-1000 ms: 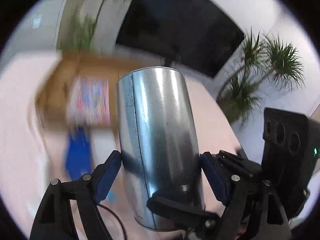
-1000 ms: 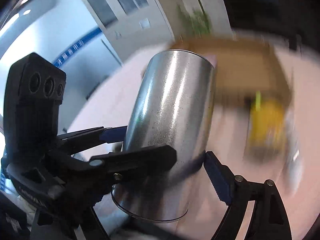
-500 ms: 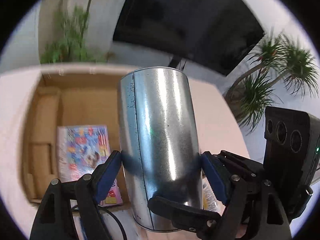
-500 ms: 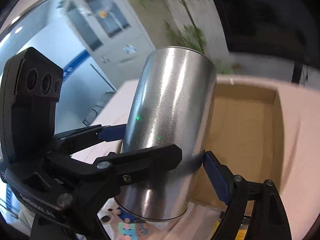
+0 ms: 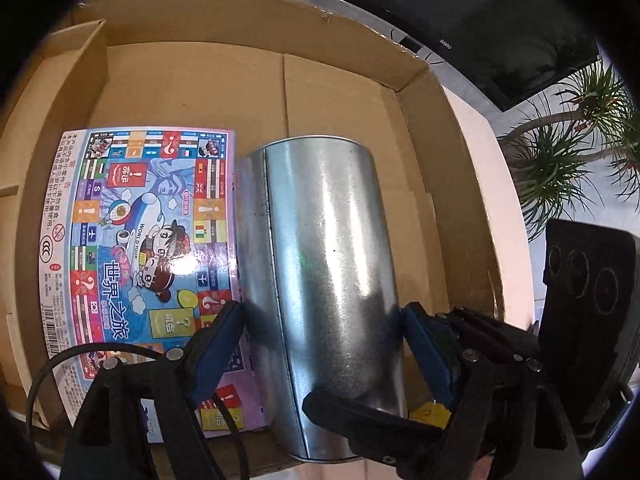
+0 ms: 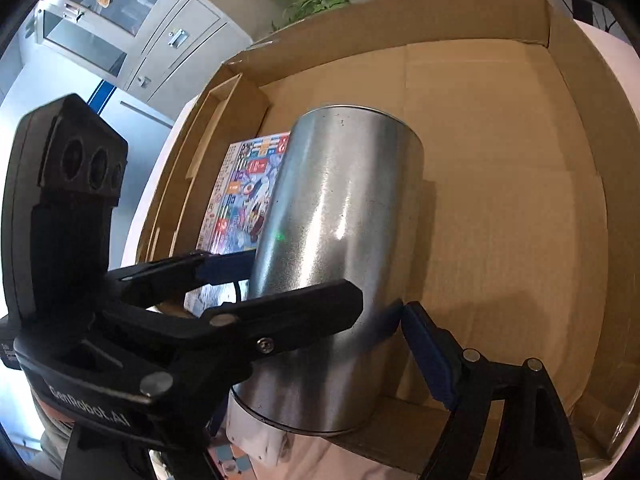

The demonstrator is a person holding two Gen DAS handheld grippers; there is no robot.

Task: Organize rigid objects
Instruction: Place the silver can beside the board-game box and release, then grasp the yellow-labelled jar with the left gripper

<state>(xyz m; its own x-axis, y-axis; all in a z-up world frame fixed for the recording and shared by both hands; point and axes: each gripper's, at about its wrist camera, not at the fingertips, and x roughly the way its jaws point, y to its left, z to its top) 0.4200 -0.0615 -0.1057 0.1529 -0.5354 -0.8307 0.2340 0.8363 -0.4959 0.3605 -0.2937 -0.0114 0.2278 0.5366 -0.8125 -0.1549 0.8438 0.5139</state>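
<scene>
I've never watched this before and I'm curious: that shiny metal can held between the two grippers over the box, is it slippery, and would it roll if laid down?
Probably slippery: the metal can has a smooth, glossy wall, and both grippers pinch it only at narrow pads. Likely to roll on its side, being a plain round cylinder. It looks stiff; no dent shows where the left gripper and right gripper meet it.

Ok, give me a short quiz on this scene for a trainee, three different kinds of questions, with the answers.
1. True or false: the cardboard box is empty.
2. In the left wrist view, the board game lies on which side of the metal can? A left, B right, C on top.
3. Fill in: the board game lies ___ on the box floor.
Key: 1 false, the board game is inside. 2 A. 3 flat.
</scene>
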